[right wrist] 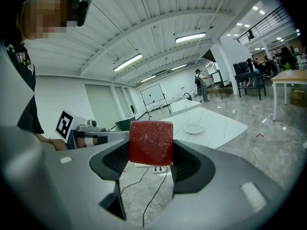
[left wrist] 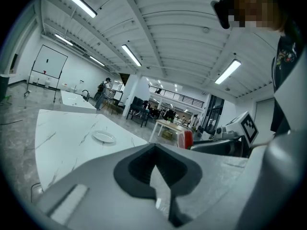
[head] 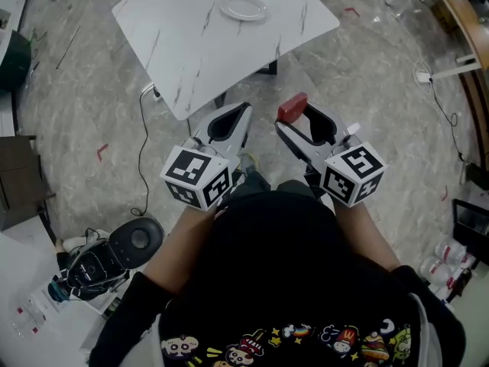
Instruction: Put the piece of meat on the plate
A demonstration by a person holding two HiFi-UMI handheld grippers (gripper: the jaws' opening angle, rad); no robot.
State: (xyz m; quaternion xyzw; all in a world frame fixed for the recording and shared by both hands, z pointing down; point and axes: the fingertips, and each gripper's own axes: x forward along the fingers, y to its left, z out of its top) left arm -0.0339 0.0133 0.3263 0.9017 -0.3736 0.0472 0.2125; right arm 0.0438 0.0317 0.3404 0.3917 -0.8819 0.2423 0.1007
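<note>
The piece of meat (head: pixel 292 107) is a red cube, and my right gripper (head: pixel 293 115) is shut on it at chest height over the floor. In the right gripper view the meat (right wrist: pixel 151 143) fills the space between the dark pads. It also shows in the left gripper view as a red block (left wrist: pixel 187 139). My left gripper (head: pixel 244 108) is beside it, shut and empty, its tips meeting (left wrist: pixel 154 145). The white plate (head: pixel 243 8) lies empty on the far part of the white marble table (head: pixel 191 44), well ahead of both grippers.
A power strip with a black cable (head: pixel 148 92) lies on the floor by the table's near corner. A round black device (head: pixel 136 239) and clutter sit at the lower left, bottles (head: pixel 447 262) at the right. A dark bin (head: pixel 14 56) stands far left.
</note>
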